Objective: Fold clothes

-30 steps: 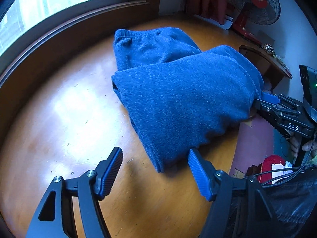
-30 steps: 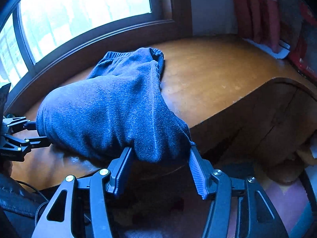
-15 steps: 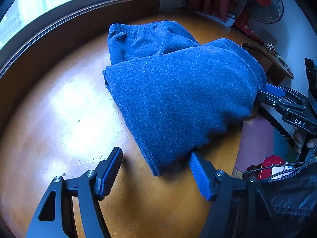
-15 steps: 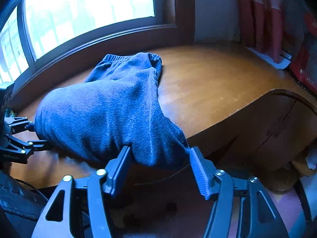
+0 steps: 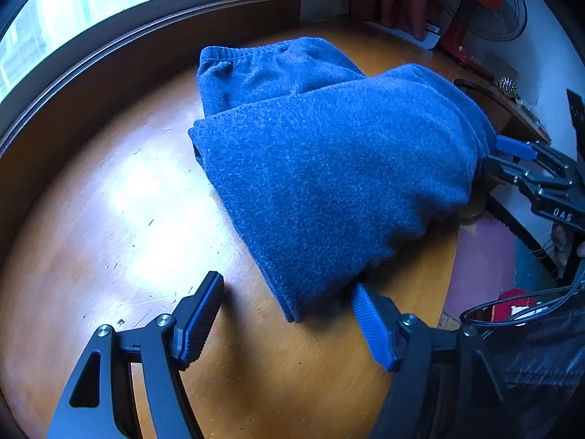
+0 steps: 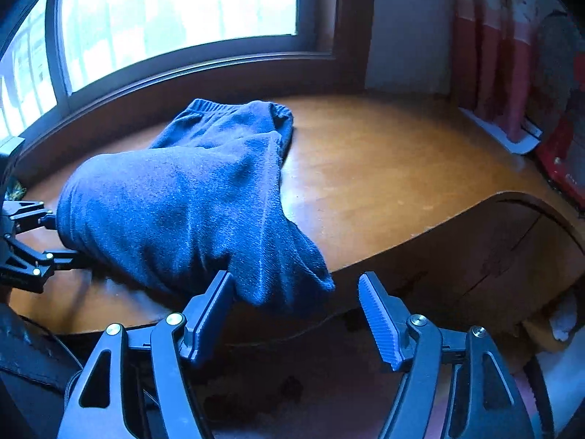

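A pair of blue fleece trousers (image 5: 329, 168) lies folded over on the wooden table (image 5: 109, 219), with the waistband (image 5: 256, 55) at the far end. In the left wrist view, my left gripper (image 5: 287, 285) is open and the near folded corner lies between its fingers. My right gripper (image 6: 296, 281) is open at the table's edge. The other corner (image 6: 292, 281) hangs there against its left finger, apart from the right one. Each gripper shows in the other's view: the right gripper (image 5: 508, 161) at the fold's right end, the left gripper (image 6: 51, 236) at its left end.
A window (image 6: 175, 18) runs along the table's far side. A red fan (image 5: 486, 0) and a red curtain (image 6: 490, 47) stand at the back right. The table's curved front edge (image 6: 475, 205) drops to the floor, where a red object (image 5: 512, 303) lies. A hand (image 5: 559, 241) holds the right gripper.
The cloth corner, which spanned both right gripper fingers, now hangs against the left finger only, with a gap at the right one. The folded layer has sunk lower onto the table.
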The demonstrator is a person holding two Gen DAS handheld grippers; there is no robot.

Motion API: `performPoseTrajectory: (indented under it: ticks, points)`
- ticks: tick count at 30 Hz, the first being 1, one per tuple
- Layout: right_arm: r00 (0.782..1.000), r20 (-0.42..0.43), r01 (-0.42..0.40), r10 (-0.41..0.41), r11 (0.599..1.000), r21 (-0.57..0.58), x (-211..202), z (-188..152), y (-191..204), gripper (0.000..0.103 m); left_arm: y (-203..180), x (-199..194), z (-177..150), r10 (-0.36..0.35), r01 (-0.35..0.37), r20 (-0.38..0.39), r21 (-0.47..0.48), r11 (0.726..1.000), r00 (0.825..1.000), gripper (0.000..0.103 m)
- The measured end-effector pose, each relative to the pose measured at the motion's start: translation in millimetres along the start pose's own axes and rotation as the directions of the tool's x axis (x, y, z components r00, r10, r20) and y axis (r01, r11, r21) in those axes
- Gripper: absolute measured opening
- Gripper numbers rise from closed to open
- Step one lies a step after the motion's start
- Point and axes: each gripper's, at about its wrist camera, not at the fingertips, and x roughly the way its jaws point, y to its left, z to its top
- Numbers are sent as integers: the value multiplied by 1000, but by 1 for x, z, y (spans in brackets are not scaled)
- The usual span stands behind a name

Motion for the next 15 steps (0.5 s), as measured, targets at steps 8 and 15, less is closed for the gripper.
performPoseTrajectory:
  ticks: [8, 15]
  points:
    - [994, -23, -105, 103, 991, -84, 32, 10, 13, 70, -13, 5, 9, 17, -20, 46, 69, 997, 999, 62]
    - [960, -57, -280, 275, 953, -119, 13, 25, 15, 23, -8, -20, 20, -20, 18, 59, 44, 999, 998, 43]
